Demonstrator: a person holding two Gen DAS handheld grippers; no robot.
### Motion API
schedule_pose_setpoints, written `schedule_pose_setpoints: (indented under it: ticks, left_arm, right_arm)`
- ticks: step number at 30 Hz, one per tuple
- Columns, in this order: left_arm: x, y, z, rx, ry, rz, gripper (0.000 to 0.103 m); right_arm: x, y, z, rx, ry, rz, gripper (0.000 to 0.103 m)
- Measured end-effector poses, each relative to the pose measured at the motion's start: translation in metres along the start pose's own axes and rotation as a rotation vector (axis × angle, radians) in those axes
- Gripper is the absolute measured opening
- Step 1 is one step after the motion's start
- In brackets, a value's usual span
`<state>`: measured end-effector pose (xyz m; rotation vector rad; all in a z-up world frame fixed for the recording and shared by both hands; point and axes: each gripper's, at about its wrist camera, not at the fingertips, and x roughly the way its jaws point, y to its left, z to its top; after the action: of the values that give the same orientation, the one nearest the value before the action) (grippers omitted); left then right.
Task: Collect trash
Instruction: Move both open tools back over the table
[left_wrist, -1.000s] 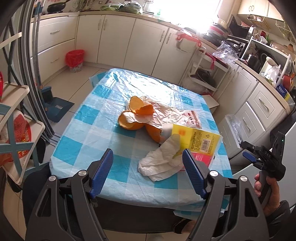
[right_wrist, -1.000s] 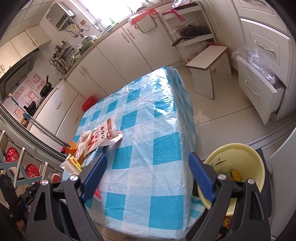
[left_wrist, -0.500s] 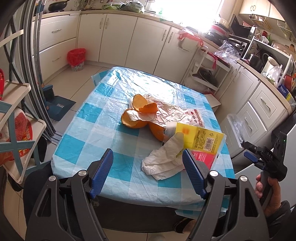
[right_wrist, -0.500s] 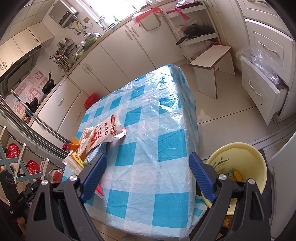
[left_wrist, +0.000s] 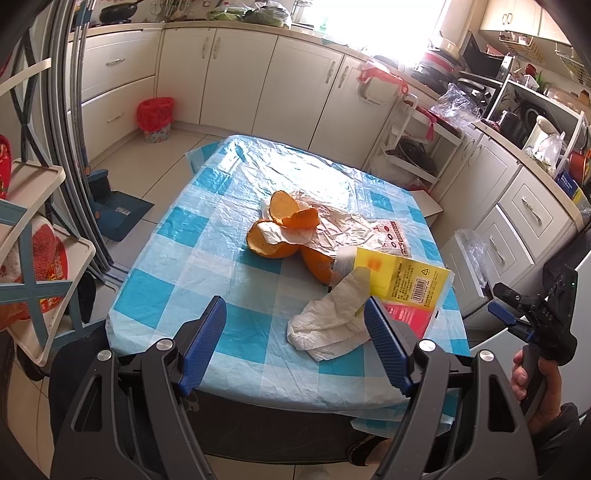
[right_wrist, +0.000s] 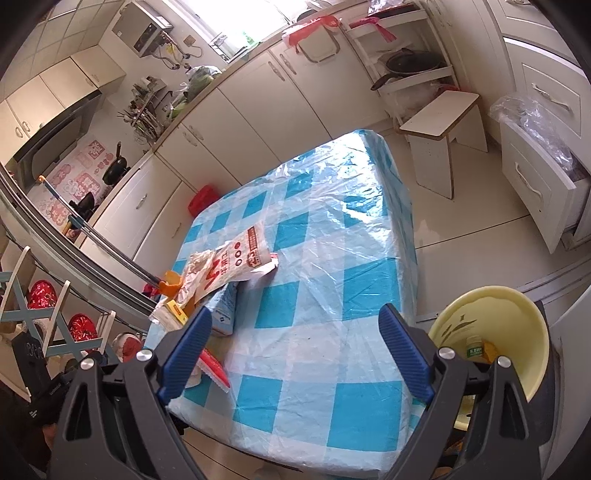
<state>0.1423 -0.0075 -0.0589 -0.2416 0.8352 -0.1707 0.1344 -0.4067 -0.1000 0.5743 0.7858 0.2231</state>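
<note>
Trash lies on a table with a blue-and-white checked cover (left_wrist: 177, 236): orange peels (left_wrist: 280, 229), a crumpled white tissue (left_wrist: 332, 321), a yellow packet (left_wrist: 406, 280), a red wrapper (left_wrist: 410, 314) and a white printed bag (right_wrist: 236, 266). My left gripper (left_wrist: 295, 339) hovers open above the table's near edge, just short of the tissue, nothing between its fingers. My right gripper (right_wrist: 295, 354) is open too, over the table's corner, empty. It also shows in the left wrist view at the right edge, held by a hand (left_wrist: 535, 384). A yellow basin (right_wrist: 509, 332) beside the table holds a small bottle and some scraps.
White kitchen cabinets (left_wrist: 236, 81) line the far walls. A red-lined bin (left_wrist: 155, 118) and a dustpan (left_wrist: 118, 214) are on the floor left of the table. A small stool (right_wrist: 443, 140) and an open drawer (right_wrist: 543, 184) stand beyond the table's right side. A rack (left_wrist: 40, 258) is at left.
The left view has barely shifted. The right gripper's view has tilted slightly, with the table and basin a little lower in frame. Both grippers stay open and empty.
</note>
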Motion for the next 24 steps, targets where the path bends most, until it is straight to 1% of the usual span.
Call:
schedule_pose_setpoints:
  ticks: [4,7,11,19,24]
  left_arm:
    - [-0.001,0.003,0.001,0.0,-0.002,0.005,0.073]
    - [-0.002,0.006,0.001,-0.003,-0.001,0.009,0.073]
    - [-0.002,0.007,0.001,-0.003,-0.002,0.01,0.073]
    - [-0.002,0.007,0.001,-0.003,-0.002,0.01,0.073]
    - [-0.001,0.013,0.001,-0.001,0.001,0.015,0.073]
  right_arm:
    - [0.001,0.016,-0.003,-0.05,0.008,0.081,0.091]
    - [0.004,0.028,-0.007,-0.098,0.024,0.11,0.092]
    - [0.008,0.038,-0.013,-0.131,0.044,0.129,0.092]
    - [0.008,0.045,-0.018,-0.158,0.061,0.161,0.092]
    - [0.008,0.056,-0.023,-0.196,0.078,0.201,0.092]
